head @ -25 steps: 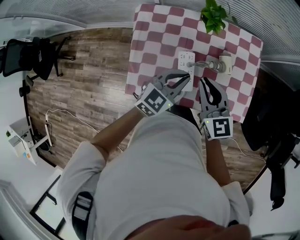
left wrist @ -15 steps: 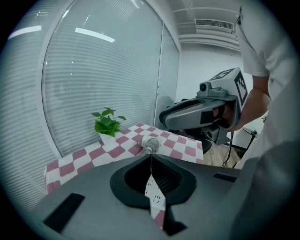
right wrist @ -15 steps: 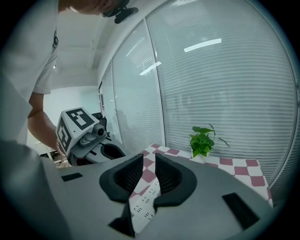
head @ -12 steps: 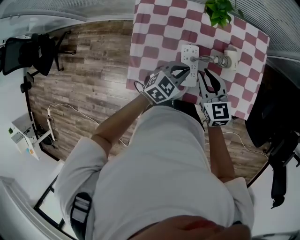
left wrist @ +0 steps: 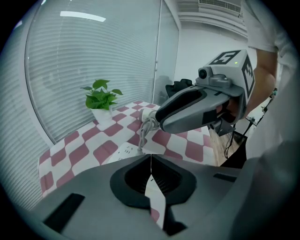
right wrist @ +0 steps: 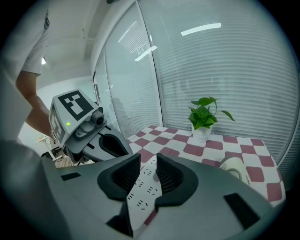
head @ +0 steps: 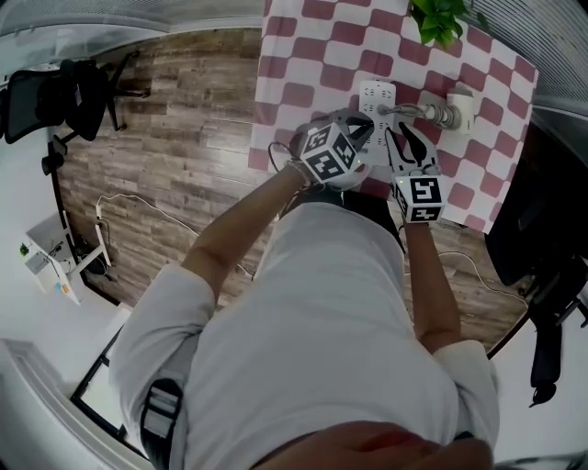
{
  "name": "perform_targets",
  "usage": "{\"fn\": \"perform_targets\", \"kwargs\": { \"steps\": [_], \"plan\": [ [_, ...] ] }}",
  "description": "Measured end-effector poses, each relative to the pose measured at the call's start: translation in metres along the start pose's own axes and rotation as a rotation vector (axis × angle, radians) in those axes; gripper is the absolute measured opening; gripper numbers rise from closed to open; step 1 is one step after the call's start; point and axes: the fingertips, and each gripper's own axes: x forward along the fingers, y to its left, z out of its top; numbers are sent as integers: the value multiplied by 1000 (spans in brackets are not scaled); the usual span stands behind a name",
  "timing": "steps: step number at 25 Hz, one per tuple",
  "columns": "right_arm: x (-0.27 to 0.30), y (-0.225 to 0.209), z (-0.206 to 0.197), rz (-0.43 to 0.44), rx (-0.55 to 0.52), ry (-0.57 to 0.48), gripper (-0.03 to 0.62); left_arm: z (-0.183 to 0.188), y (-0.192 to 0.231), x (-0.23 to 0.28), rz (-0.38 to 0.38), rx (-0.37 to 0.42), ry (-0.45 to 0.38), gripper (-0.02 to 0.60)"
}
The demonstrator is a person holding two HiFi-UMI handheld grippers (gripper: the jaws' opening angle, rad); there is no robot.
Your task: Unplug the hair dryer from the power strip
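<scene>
— How is the hair dryer (head: 457,109) seen?
— A small, rounded, cream-white body is seen. It is laid on the checked table (head: 299,55) close to the right edge, toward the far right corner. A grey coiled cord (head: 412,112) is attached to it.
— Which way is it pointed?
— Its long axis is laid across the table, roughly left to right, with the cord end turned toward the power strip (head: 378,92). Which end is the nozzle cannot be told. The cord is carried to a grey plug (head: 381,108), which is seated in the strip.
— And the strip?
— A white bar with rows of sockets is laid in the middle of the table, its length run from the near edge toward the far edge. A potted plant (head: 439,18) is placed by the far edge, beyond the dryer.
— How are the arms held?
— Both are stretched forward over the near edge. The left gripper (left wrist: 151,161) is slanted down and rightward at the near part of the strip. Its jaws are pressed together at the tips and nothing is held. The right gripper (right wrist: 147,163) is aimed toward the far edge, just right of the strip and near the cord. Its jaws have just been opening and are parted by a moderate gap. The strip and plug are seen through that gap, but nothing is clamped.
</scene>
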Motion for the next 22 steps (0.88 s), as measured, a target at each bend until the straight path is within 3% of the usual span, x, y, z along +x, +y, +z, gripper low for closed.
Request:
{"fn": "perform_targets", "kwargs": {
  "steps": [9,22],
  "plan": [
    [29,-5,-30,-6,45,56,120,-28,6,32,-21,20,96,31],
    [57,-12,-61,-22,138,97,144,-39,14,54,-30,85,179,31]
  ]
}}
